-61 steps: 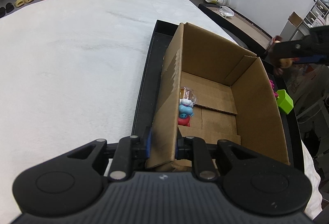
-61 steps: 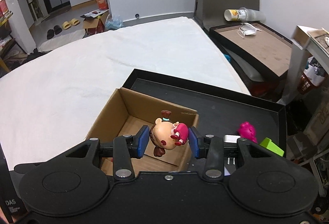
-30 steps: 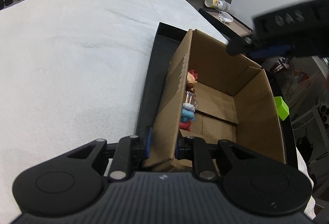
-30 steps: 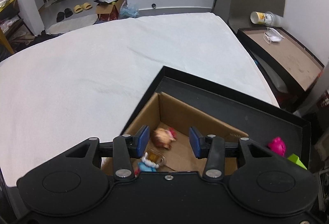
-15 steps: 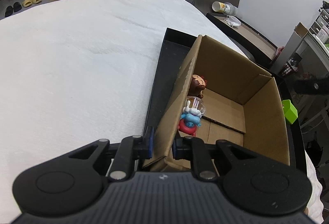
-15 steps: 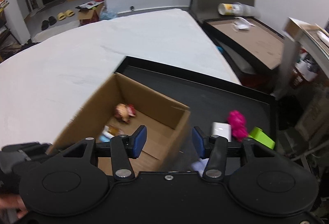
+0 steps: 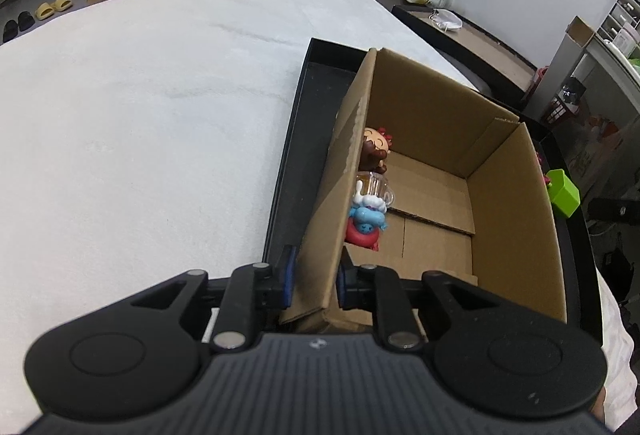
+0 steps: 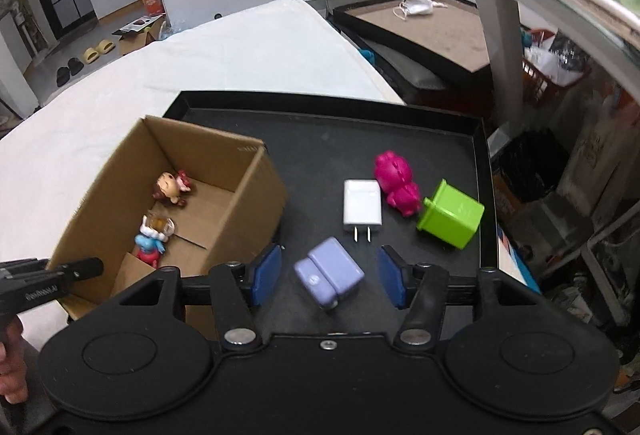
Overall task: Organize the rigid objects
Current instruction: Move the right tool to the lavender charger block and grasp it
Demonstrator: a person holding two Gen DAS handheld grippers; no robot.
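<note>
My left gripper (image 7: 314,281) is shut on the near left wall of the cardboard box (image 7: 338,187). The box (image 8: 248,195) stands on the black tray (image 8: 312,139) and holds a brown-haired doll (image 7: 376,153), also seen in the right wrist view (image 8: 172,189), and a blue-and-red figure (image 7: 366,217) under a clear cup. My right gripper (image 8: 328,275) is open and empty above a lilac charger (image 8: 329,277). A white plug adapter (image 8: 362,207), a pink figure (image 8: 396,181) and a green cube (image 8: 452,213) lie on the tray.
The tray sits on a white cloth-covered table (image 7: 140,115). A second black tray (image 8: 420,27) with a mask and a tipped cup stands at the back right. A shelf post (image 8: 500,47) and clutter stand to the right.
My right gripper let go of the doll into the box, then swung right and down over the tray's loose objects, jaws open. The left gripper kept its hold on the box wall.
</note>
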